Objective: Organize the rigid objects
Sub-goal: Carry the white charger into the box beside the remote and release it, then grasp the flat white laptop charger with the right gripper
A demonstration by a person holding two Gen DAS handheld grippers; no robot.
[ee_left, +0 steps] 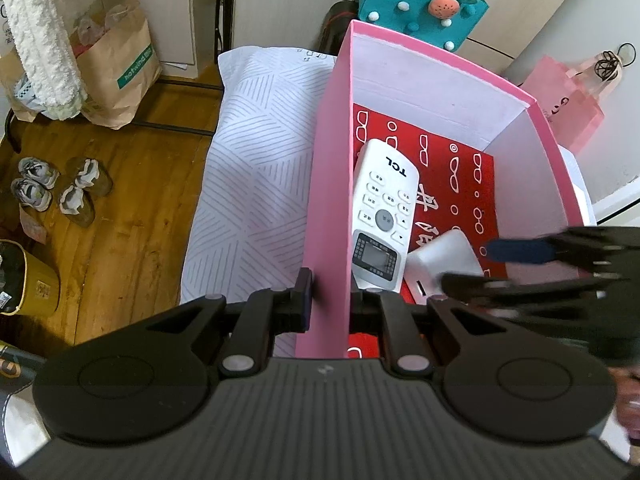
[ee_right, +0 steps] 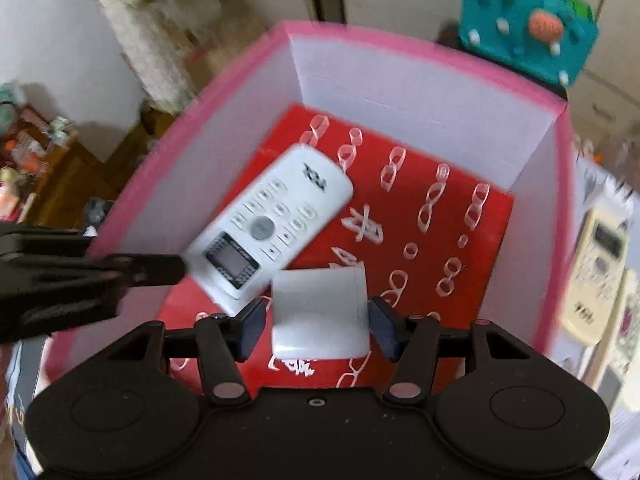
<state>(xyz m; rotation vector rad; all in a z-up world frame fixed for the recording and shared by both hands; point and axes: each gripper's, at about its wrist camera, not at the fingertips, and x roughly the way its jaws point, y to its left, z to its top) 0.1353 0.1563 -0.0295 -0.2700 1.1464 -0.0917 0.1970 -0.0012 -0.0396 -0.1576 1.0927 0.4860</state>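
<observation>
Pink box (ee_left: 326, 184) contains white remote (ee_left: 382, 216) and white block (ee_right: 320, 312) on red card (ee_right: 440, 240). Left gripper (ee_left: 327, 294) clamps the box wall; right gripper (ee_right: 318, 330) jaws stand open, flanking the block.

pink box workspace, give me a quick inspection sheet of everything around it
surface: white line-patterned cloth under the pink box.
job's things: white TCL remote and small white block lie on the red printed liner inside the box; two cream remotes wait outside, right of the box.
clutter: teal felt bag, pink gift bag, paper bag.
grippers: left tool pinches the box's near-left wall; right tool straddles the white block, pads apart from it.
cables: nothing seen.
surroundings: wooden floor, shoes, cabinets.
</observation>
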